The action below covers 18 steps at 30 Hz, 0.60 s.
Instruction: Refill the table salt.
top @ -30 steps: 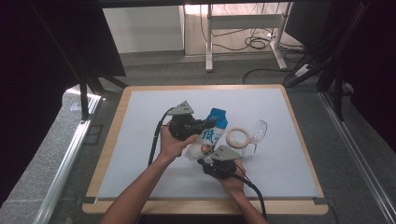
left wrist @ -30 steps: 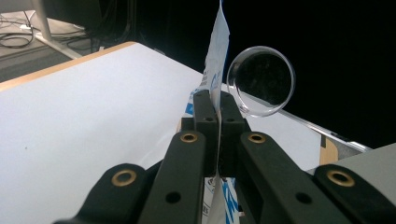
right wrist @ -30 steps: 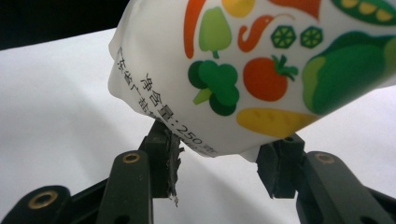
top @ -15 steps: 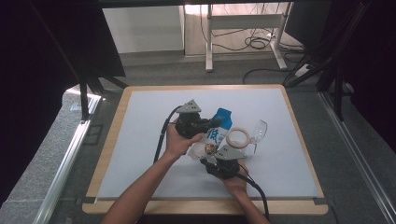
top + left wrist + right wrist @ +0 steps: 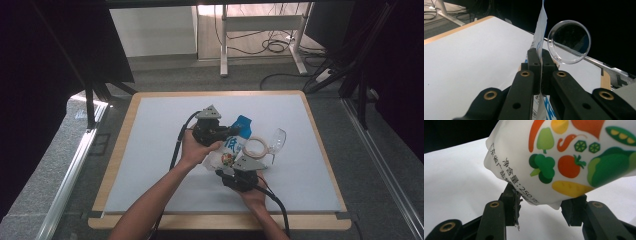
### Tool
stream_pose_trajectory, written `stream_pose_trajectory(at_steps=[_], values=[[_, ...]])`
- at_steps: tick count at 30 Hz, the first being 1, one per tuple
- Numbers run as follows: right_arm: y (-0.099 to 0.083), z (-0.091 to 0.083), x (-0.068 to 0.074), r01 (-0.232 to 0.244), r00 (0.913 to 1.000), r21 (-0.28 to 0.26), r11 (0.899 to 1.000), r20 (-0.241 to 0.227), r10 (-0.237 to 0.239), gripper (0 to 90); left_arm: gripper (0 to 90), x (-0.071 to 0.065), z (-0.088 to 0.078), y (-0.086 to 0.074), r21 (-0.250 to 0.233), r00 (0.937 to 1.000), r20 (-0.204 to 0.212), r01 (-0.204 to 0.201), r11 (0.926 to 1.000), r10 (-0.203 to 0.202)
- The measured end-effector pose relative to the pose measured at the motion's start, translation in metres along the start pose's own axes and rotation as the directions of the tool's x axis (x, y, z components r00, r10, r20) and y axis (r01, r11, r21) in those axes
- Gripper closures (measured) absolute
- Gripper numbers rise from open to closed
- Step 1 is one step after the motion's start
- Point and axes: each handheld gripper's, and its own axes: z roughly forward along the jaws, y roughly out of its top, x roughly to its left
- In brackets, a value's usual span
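Clearly the main risk lies in the two-point hold on the white plastic pouch printed with vegetables and blue lettering [image 5: 229,149], which sits near the middle of the white table mat [image 5: 150,150]. In the high view the left gripper [image 5: 231,131] is at the pouch's ten o'clock edge and the right gripper [image 5: 235,165] at its six o'clock end, while a clear glass goblet lying on its side [image 5: 267,145] rests just beside the pouch at three o'clock; a sideways tug could knock the goblet and set it rolling. In the left gripper view the jaws are pressed together on the thin, flat sealed edge of the pouch [image 5: 541,32], which stands up like a blade toward twelve o'clock, with the goblet's round rim [image 5: 569,41] near at two o'clock. If the two hands pull apart hard, that seam could tear open abruptly and spill the contents. In the right gripper view the jaws stand partly apart around the pouch's bulging lower corner [image 5: 544,202], and the pads appear to press its sides; the film is smooth and rounded, so it may slip out. The pouch looks full, soft and glossy, with black printed text and bright tomato, broccoli and carrot pictures.
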Motion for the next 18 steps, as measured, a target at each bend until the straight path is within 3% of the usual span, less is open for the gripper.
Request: stream_pose_trajectory(at_steps=[10, 18], values=[[-0.001, -0.004, -0.002, 0.011, 0.9999, -0.002, 1.000, -0.010, -0.011, 54.6, 90.0, 0.003, 0.010, 0.001, 0.030, 1.0000, 0.004, -0.004, 0.9996, 0.004], [-0.002, -0.005, -0.004, -0.008, 0.9998, -0.014, 1.000, -0.017, 0.008, 54.8, 90.0, 0.004, 0.017, 0.003, 0.036, 1.0000, 0.004, -0.001, 0.9994, 0.001]])
